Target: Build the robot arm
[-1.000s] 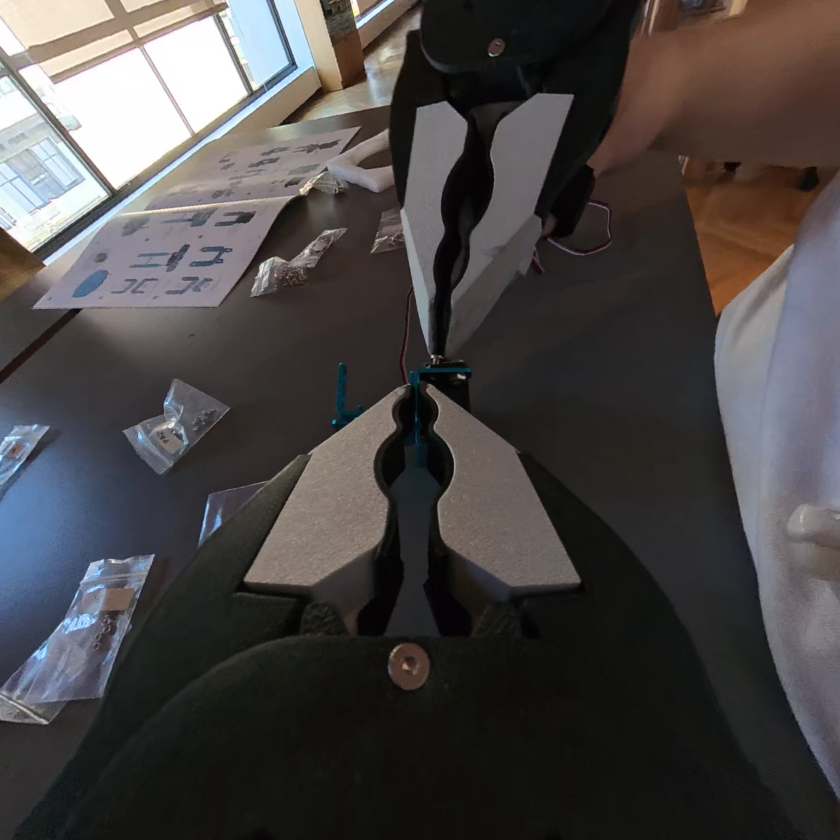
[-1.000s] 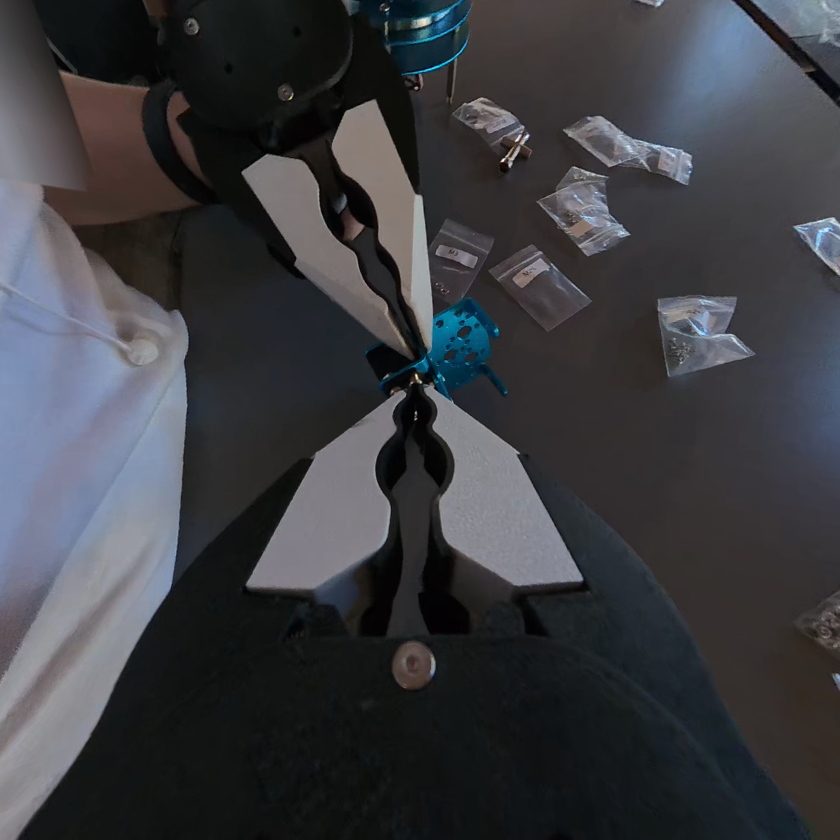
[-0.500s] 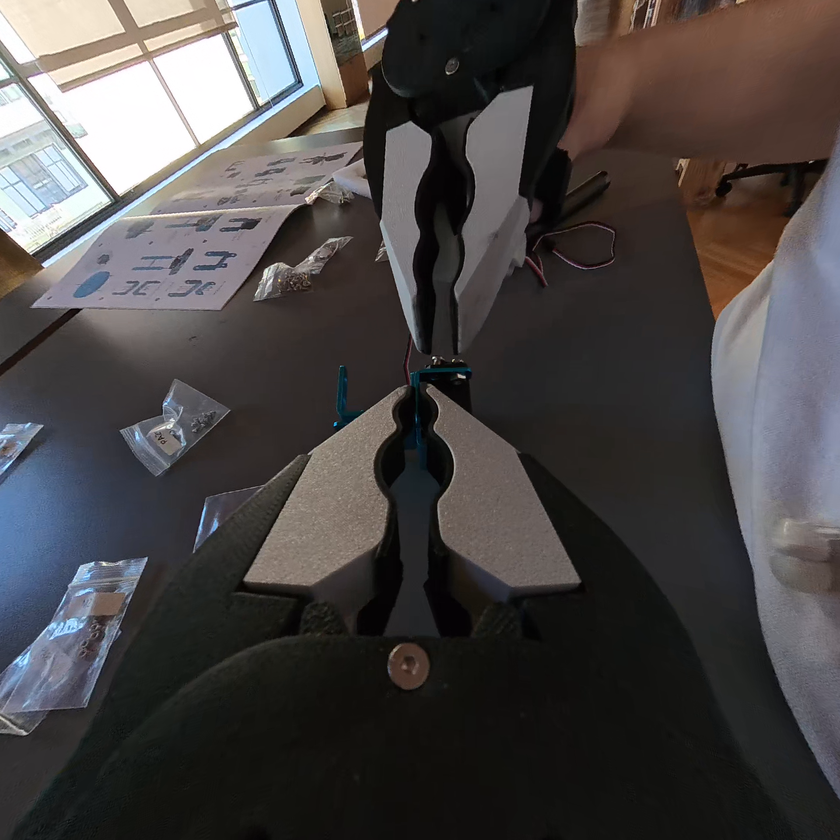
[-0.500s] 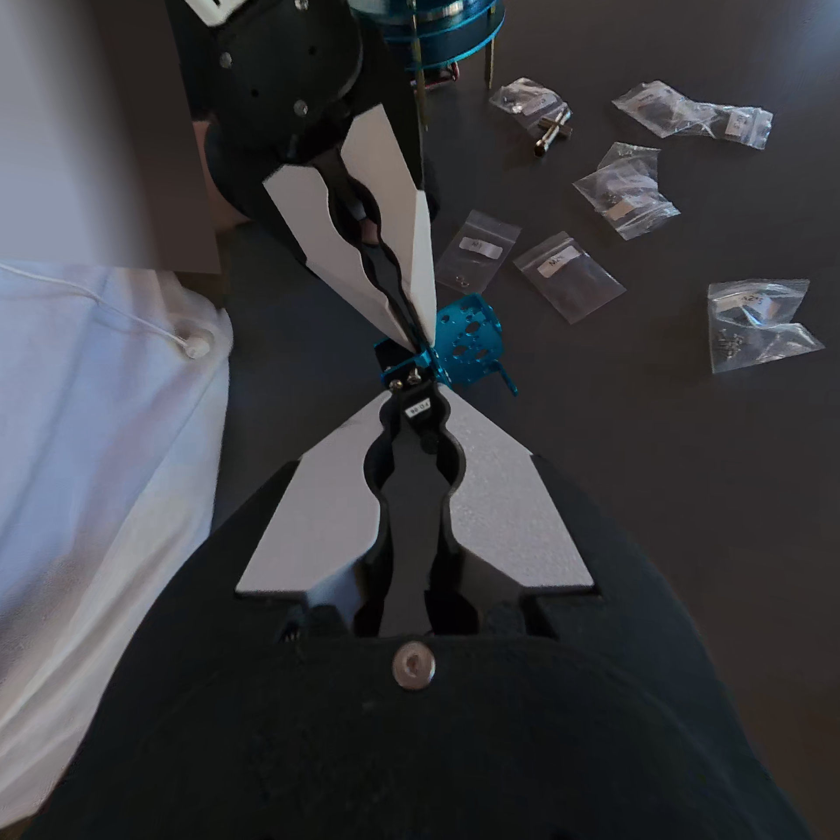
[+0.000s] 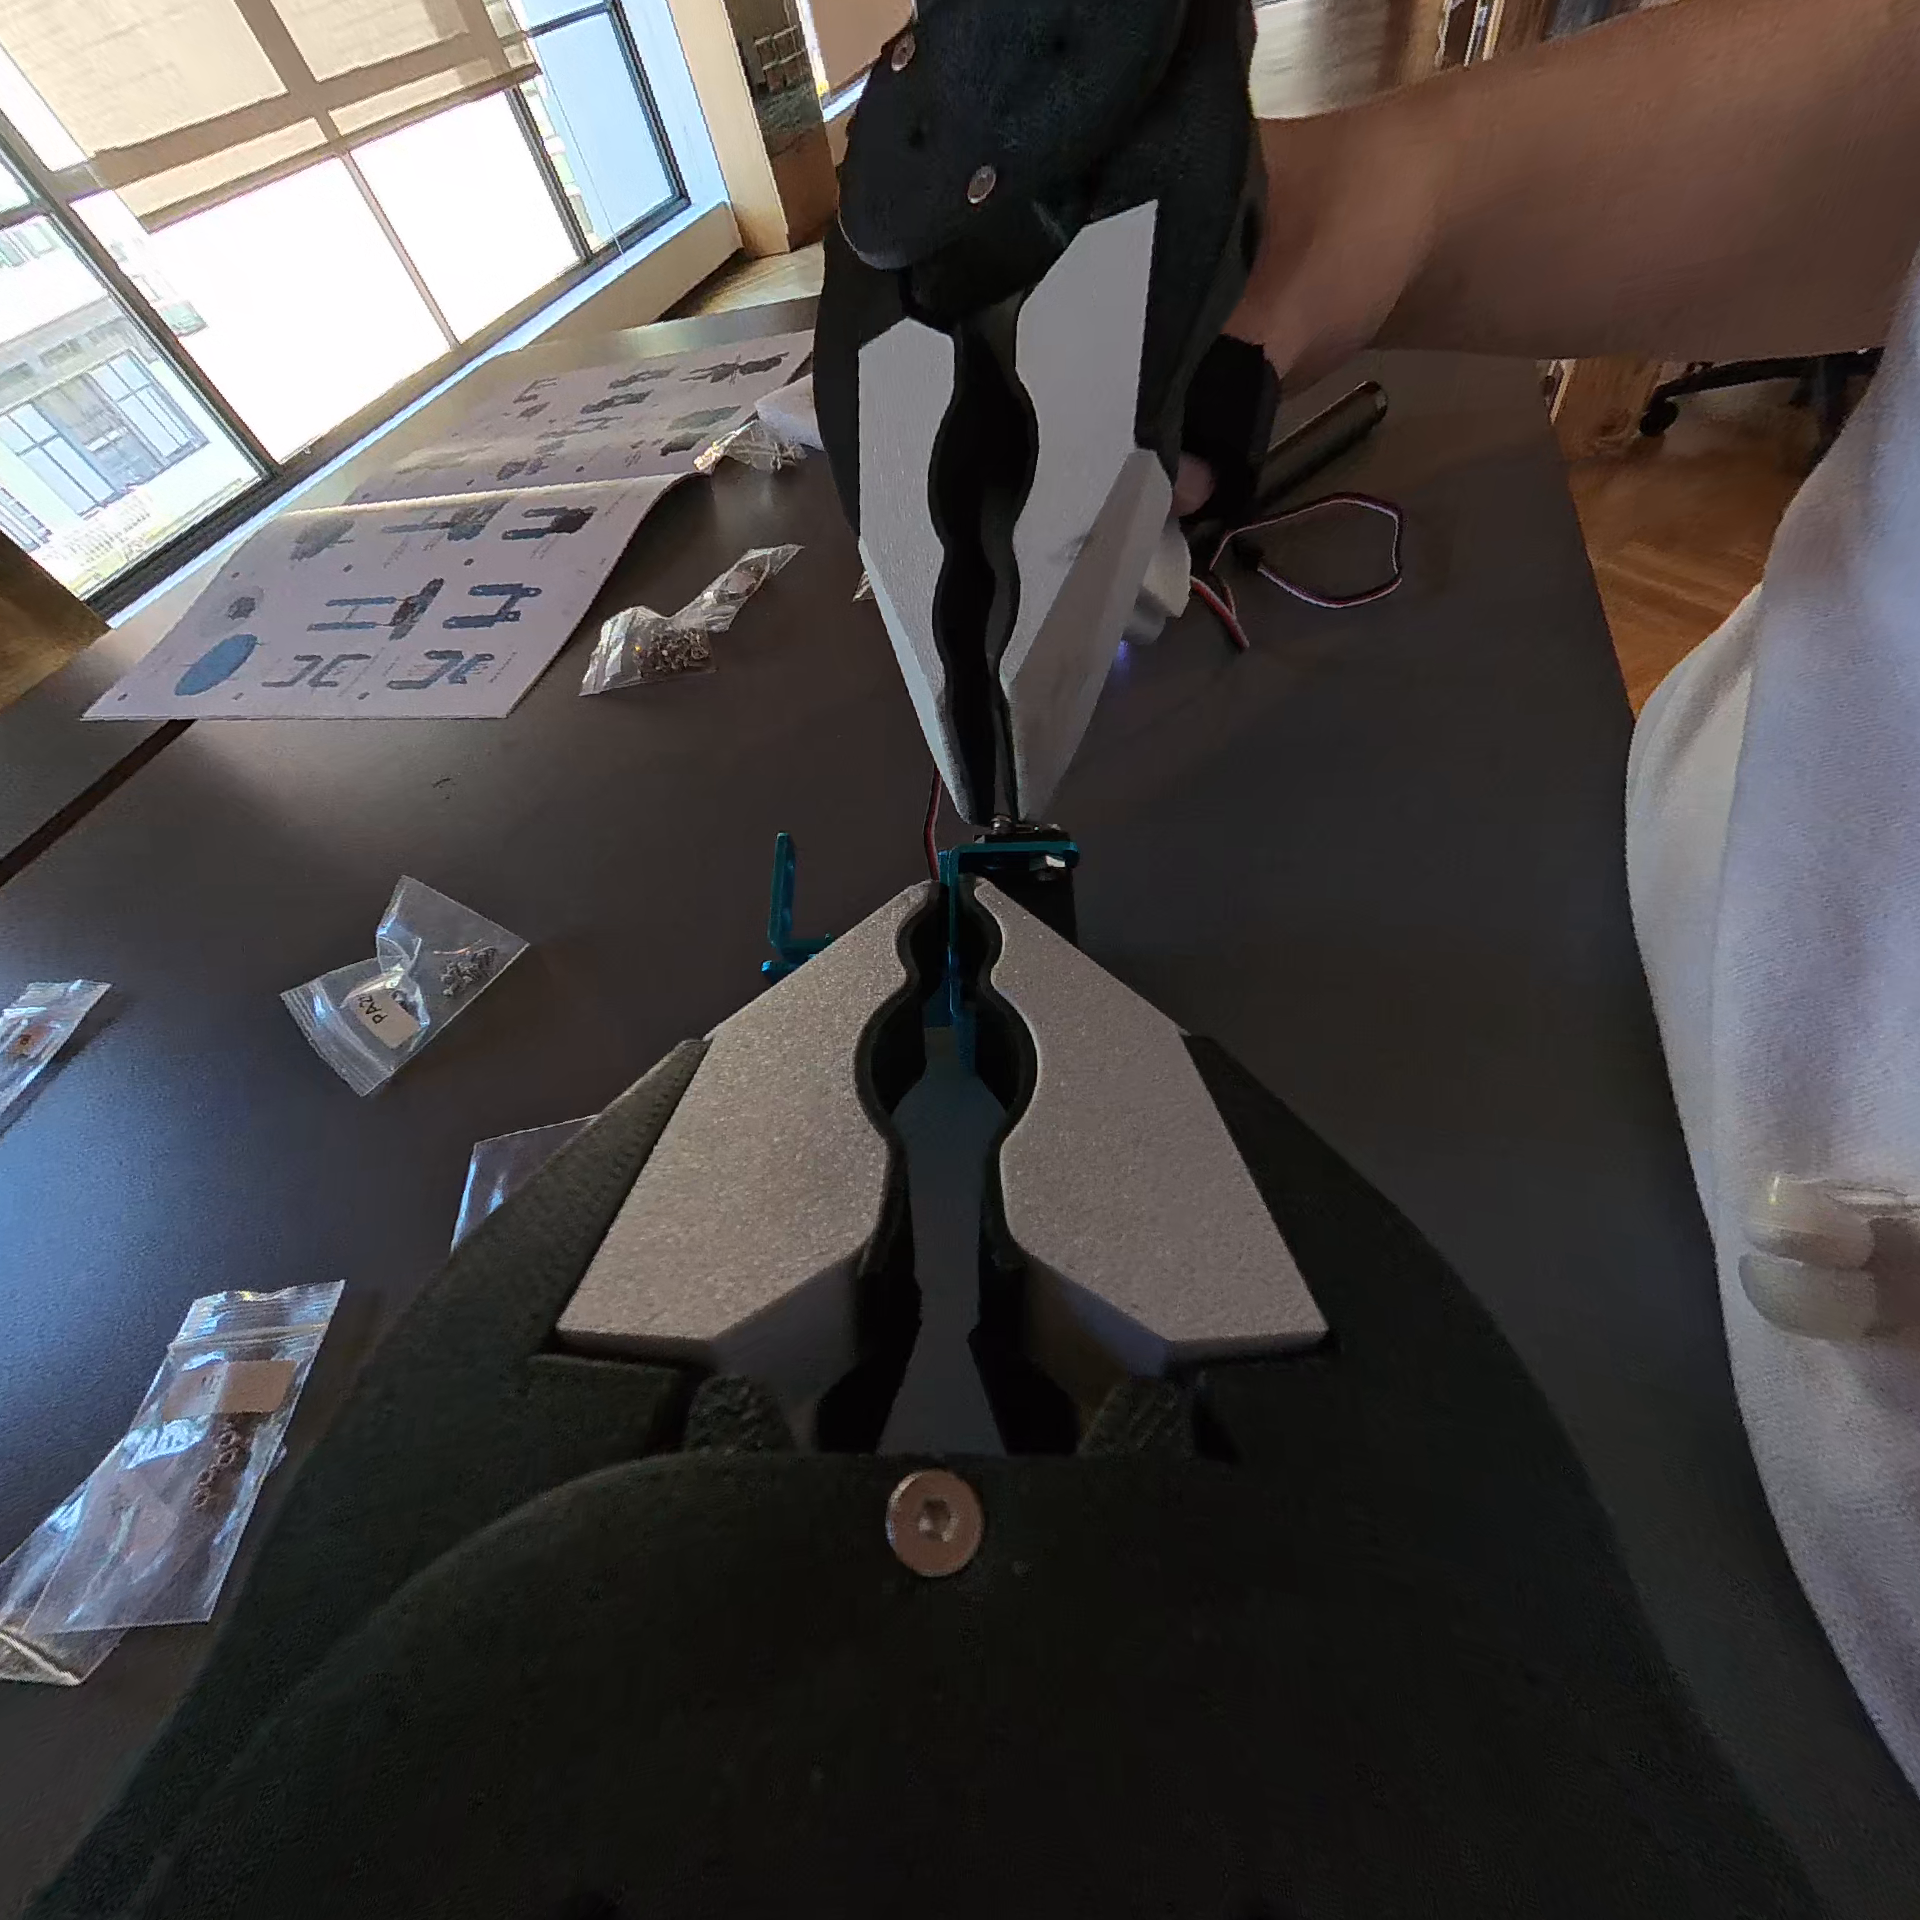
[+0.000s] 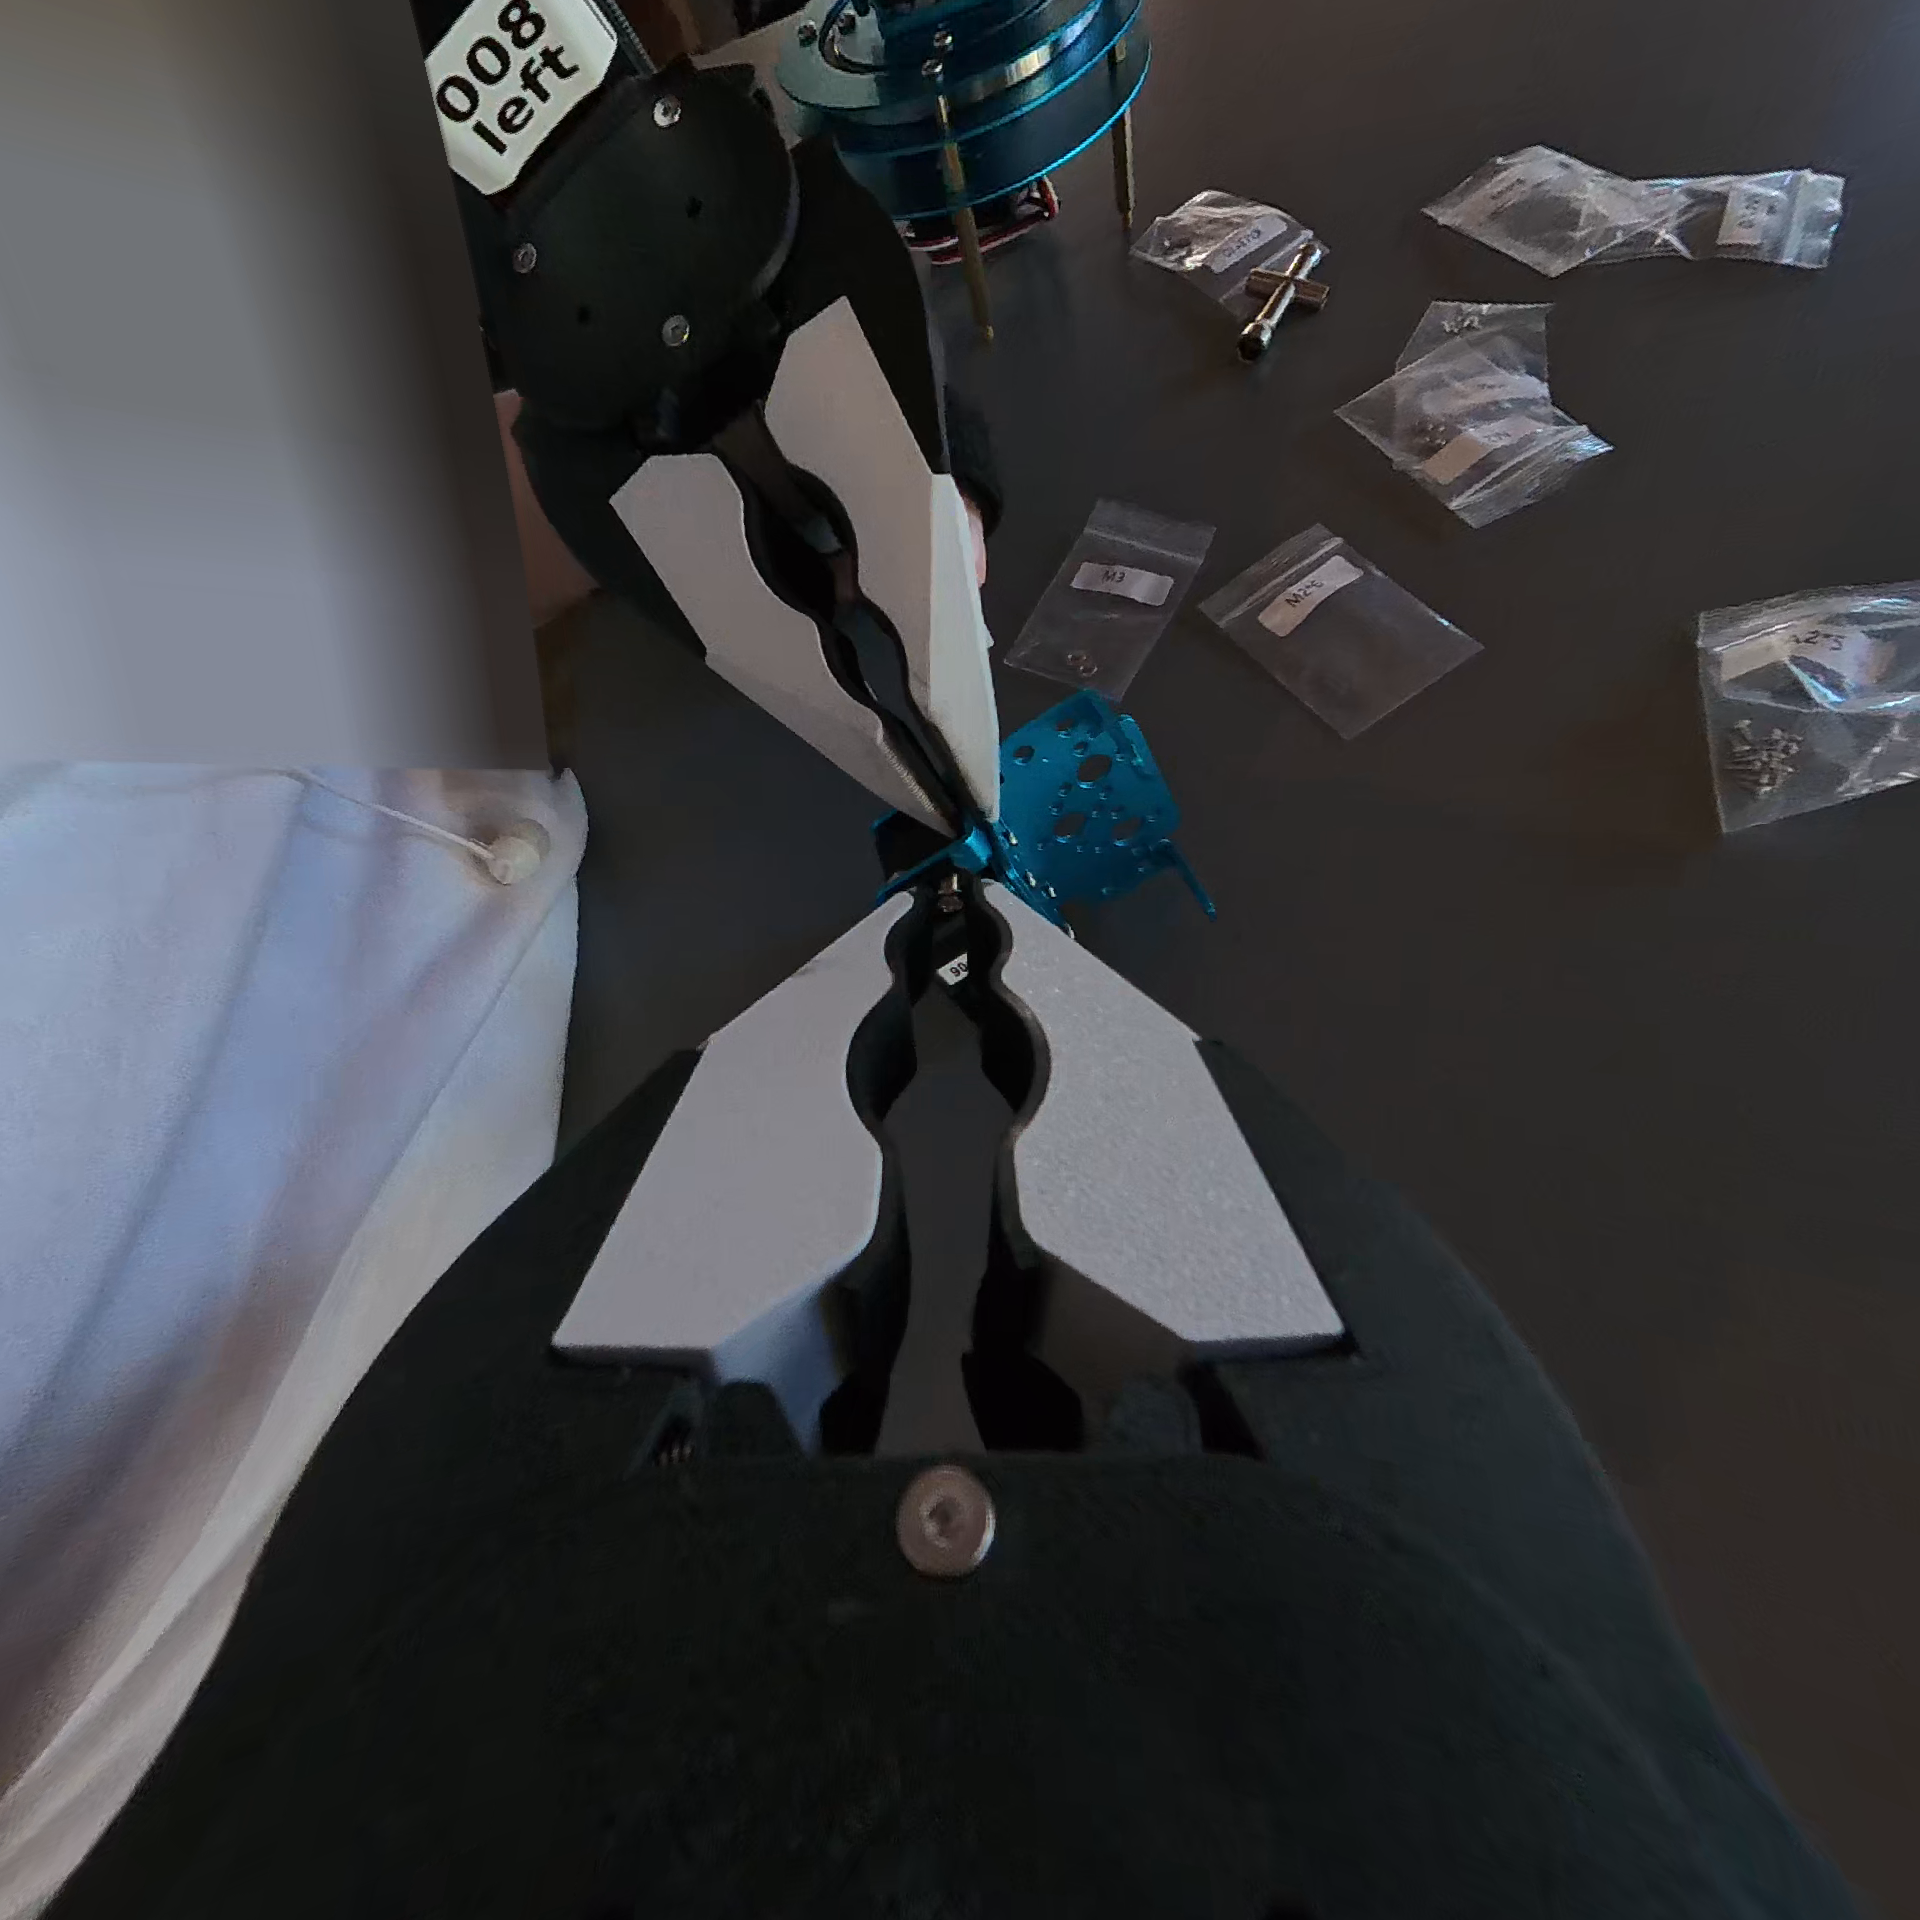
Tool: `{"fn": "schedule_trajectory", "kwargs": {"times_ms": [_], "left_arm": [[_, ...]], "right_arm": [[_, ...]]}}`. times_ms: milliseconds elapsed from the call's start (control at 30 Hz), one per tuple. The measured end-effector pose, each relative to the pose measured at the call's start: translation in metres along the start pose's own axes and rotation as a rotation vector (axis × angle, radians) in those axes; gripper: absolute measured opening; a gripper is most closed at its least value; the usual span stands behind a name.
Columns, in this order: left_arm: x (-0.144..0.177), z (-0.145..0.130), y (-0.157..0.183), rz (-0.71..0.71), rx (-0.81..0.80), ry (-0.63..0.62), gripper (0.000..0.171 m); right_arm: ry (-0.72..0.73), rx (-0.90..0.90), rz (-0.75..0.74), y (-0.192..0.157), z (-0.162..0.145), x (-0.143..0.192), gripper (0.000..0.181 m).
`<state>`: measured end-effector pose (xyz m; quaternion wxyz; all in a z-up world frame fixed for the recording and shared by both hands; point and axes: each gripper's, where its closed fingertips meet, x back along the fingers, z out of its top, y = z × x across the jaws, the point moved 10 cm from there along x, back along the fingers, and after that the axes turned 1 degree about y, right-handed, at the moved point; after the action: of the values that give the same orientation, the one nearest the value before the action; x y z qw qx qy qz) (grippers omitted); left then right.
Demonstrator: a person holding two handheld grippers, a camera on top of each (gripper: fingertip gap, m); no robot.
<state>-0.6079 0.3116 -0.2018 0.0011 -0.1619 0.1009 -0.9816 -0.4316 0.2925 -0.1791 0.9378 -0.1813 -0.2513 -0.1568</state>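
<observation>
On the dark table [image 6: 1558, 1091] we see clear parts bags [image 6: 1340, 629] scattered beyond a perforated blue bracket [image 6: 1081, 790], its long axis running toward the bags. Our left gripper [image 5: 958, 894] pinches the bracket's upright plate. Our right gripper [image 6: 951, 902] has closed tips on a small screw [image 6: 943, 896] at its near flange.

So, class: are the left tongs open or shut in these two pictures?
Shut. The left tongs have their tips pinched on the thin edge of the blue metal bracket, and only the blue plate shows between them.
</observation>
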Motion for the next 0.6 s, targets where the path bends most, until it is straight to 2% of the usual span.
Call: {"fn": "schedule_trajectory", "kwargs": {"times_ms": [167, 300, 500, 600], "left_arm": [[-0.0001, 0.0000, 0.0007, 0.001, -0.012, 0.001, 0.002], [-0.0001, -0.0001, -0.0003, -0.001, -0.001, 0.002, 0.002], [-0.0010, 0.0005, 0.0000, 0.007, 0.001, 0.001, 0.001], [-0.0015, 0.0008, 0.0008, 0.005, -0.003, 0.001, 0.001]], "right_arm": [[-0.021, 0.051, 0.016, 0.0022, 0.0016, 0.0034, 0.000], [-0.024, 0.040, 0.085, 0.0039, 0.0038, 0.0037, 0.000], [-0.021, -0.002, 0.038, 0.0040, 0.0025, -0.0009, 0.013], [-0.036, -0.003, 0.029, 0.0017, 0.0036, -0.0016, 0.005]]}}
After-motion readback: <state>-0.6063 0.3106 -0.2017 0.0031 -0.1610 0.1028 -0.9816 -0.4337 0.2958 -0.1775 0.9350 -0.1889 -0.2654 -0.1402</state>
